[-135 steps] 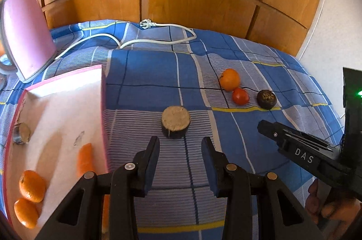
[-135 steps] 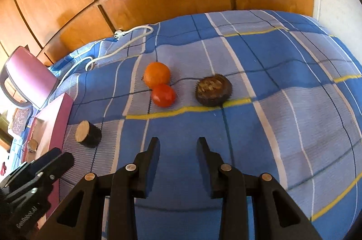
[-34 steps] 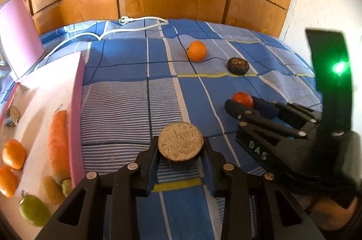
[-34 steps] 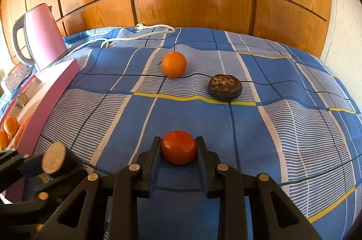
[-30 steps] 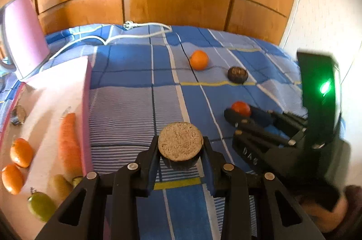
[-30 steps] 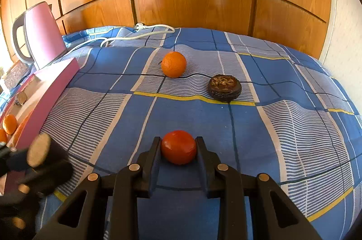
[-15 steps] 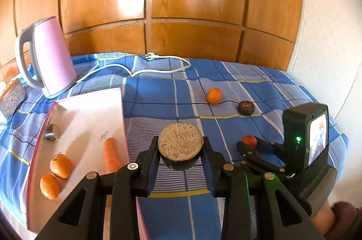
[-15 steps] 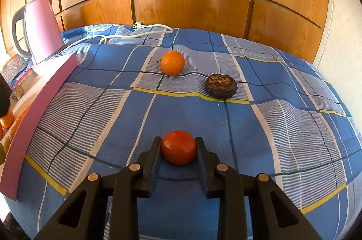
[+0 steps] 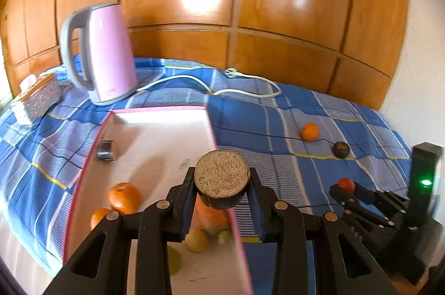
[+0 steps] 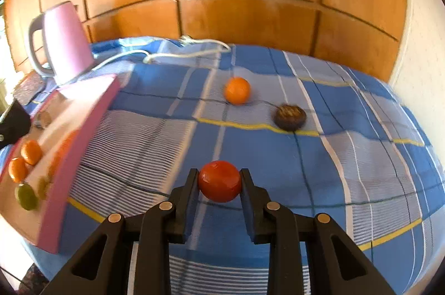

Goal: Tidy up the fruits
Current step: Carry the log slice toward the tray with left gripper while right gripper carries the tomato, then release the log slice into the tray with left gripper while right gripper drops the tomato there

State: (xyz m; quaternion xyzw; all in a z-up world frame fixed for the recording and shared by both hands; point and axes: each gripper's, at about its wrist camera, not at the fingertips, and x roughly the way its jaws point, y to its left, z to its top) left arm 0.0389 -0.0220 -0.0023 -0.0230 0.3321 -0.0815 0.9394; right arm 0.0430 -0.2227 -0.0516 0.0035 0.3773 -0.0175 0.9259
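Left gripper (image 9: 221, 185) clamped on a dark round fruit with a tan cut face (image 9: 221, 178), held in the air over the right edge of the pink-rimmed tray (image 9: 155, 111). Right gripper (image 10: 219, 182) clamped on a red tomato (image 10: 219, 181), lifted above the blue checked bedcover (image 10: 319, 169). On the tray: two oranges (image 9: 124, 197) at the near left, a carrot (image 9: 210, 217) partly hidden under the left gripper, a green fruit (image 10: 26, 196) near the front, and a small dark piece (image 9: 105, 150) further back. On the bedcover, far right: an orange (image 10: 237, 90) and a dark brown fruit (image 10: 290, 117) just beside it. Pink kettle (image 9: 104, 53) stands beyond the tray, white cable (image 9: 222, 85) trailing right.
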